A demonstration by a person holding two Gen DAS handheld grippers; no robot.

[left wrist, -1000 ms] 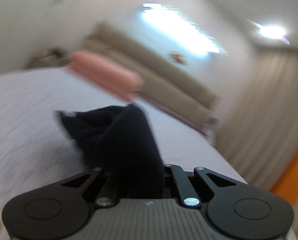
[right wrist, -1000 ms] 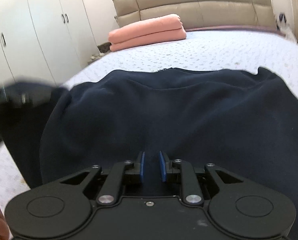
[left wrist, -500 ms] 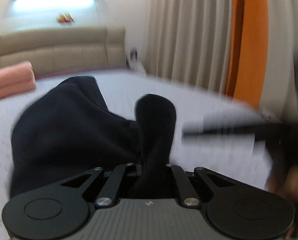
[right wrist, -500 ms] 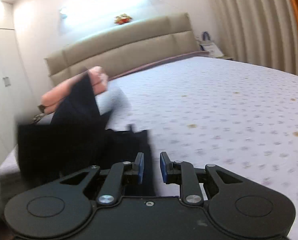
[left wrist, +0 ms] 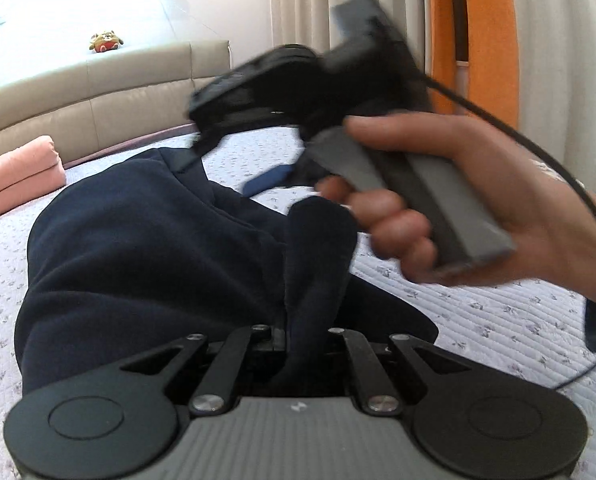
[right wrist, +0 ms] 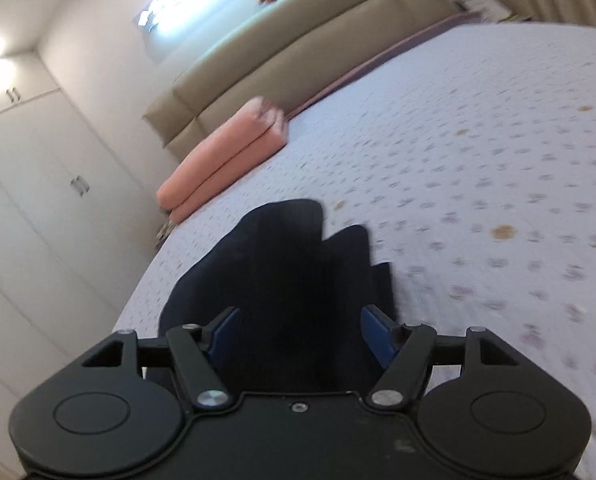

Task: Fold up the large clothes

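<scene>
A dark navy garment lies bunched on the lilac quilted bed. My left gripper is shut on a fold of the navy garment, which rises between its fingers. In the left wrist view the right gripper is held by a hand above the garment, with a blue pad showing. In the right wrist view my right gripper is open, its blue pads wide apart over the navy garment, gripping nothing.
A folded pink blanket lies near the beige padded headboard. White wardrobes stand to the left of the bed. Curtains and an orange panel are on the right. A cable trails from the right gripper.
My right gripper has opened from nearly shut and let go of the garment. It has swung up into the left wrist view. The left gripper keeps its grip on the cloth.
</scene>
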